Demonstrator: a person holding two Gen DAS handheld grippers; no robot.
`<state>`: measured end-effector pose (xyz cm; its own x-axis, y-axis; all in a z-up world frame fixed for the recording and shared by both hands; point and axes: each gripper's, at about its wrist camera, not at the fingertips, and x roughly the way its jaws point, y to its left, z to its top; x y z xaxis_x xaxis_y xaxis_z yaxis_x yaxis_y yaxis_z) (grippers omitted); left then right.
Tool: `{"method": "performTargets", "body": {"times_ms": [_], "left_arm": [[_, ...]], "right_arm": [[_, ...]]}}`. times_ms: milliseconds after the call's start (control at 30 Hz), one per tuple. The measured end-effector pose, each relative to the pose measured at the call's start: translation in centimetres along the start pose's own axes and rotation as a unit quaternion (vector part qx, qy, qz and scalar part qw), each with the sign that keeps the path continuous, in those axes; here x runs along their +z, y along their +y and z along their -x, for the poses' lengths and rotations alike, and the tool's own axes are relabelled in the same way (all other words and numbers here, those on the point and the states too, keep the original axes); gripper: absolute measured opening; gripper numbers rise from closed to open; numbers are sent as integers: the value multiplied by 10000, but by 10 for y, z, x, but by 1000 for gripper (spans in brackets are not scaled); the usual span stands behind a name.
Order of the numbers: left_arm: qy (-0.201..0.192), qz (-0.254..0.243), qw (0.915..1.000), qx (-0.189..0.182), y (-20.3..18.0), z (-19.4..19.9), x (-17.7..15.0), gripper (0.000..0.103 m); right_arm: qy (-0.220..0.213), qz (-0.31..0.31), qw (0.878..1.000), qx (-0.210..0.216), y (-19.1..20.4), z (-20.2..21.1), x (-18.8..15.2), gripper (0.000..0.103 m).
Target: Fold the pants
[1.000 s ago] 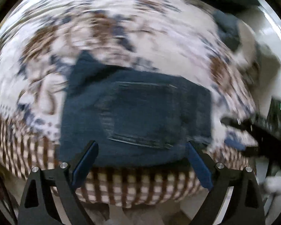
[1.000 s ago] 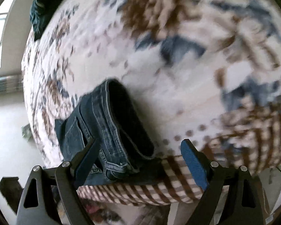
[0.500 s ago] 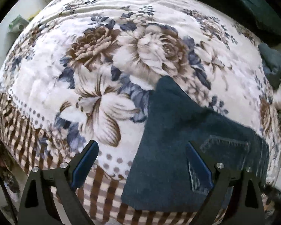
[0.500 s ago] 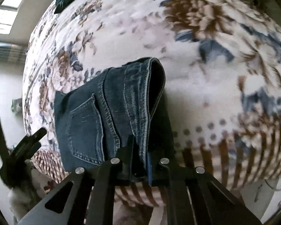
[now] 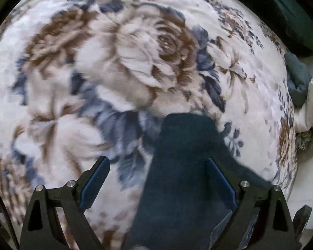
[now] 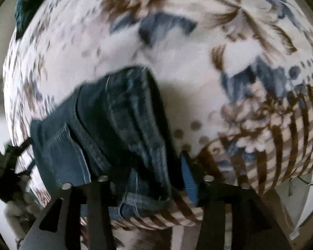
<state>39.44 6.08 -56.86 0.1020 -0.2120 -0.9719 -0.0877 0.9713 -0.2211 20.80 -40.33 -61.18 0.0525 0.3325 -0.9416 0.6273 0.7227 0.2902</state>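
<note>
The folded dark blue jeans (image 5: 183, 166) lie on a floral blanket (image 5: 135, 62) near its front edge. My left gripper (image 5: 158, 179) is open, its fingers astride the left part of the jeans, just above them. In the right wrist view the jeans (image 6: 114, 125) show a back pocket and the waistband end. My right gripper (image 6: 146, 179) is partly open with the waistband end of the jeans between its fingers. The left gripper also shows at the left edge of the right wrist view (image 6: 8, 162).
The blanket's brown checked border (image 6: 281, 145) hangs over the bed's front edge. A dark green cloth (image 5: 288, 10) lies at the far side of the bed. A grey and white bundle (image 5: 302, 87) sits at the right edge. The floor shows beyond the bed.
My right gripper, shut on the waistband half a second ago, has opened part way. My left gripper has moved closer over the jeans. Both views are blurred by motion.
</note>
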Motion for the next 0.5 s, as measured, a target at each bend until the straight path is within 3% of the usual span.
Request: {"method": "performTargets", "body": {"times_ms": [67,100,133,200,367,500], "left_arm": [[167,154,9994,-267,1,-15,9,80],[255,244,9981,-500,3,-23,13,55],[311,298,9968,-672,5,-27,14,45],[322,289,9965,-717,9,-32,17,34],[581,851,9851,-1375,47,-46,22,31],[554,477,9906,-1155,31,-27,23,41]], "right_arm": [[-93,-123,9998,94,-3,0,3,70],[-46,-165,9997,183,-3,-5,5,70],[31,-211,9994,265,-5,-10,7,70],[110,-344,9981,506,-9,-20,9,70],[-75,-321,9993,185,-7,-26,14,68],[66,-151,9998,129,0,-23,19,69]]}}
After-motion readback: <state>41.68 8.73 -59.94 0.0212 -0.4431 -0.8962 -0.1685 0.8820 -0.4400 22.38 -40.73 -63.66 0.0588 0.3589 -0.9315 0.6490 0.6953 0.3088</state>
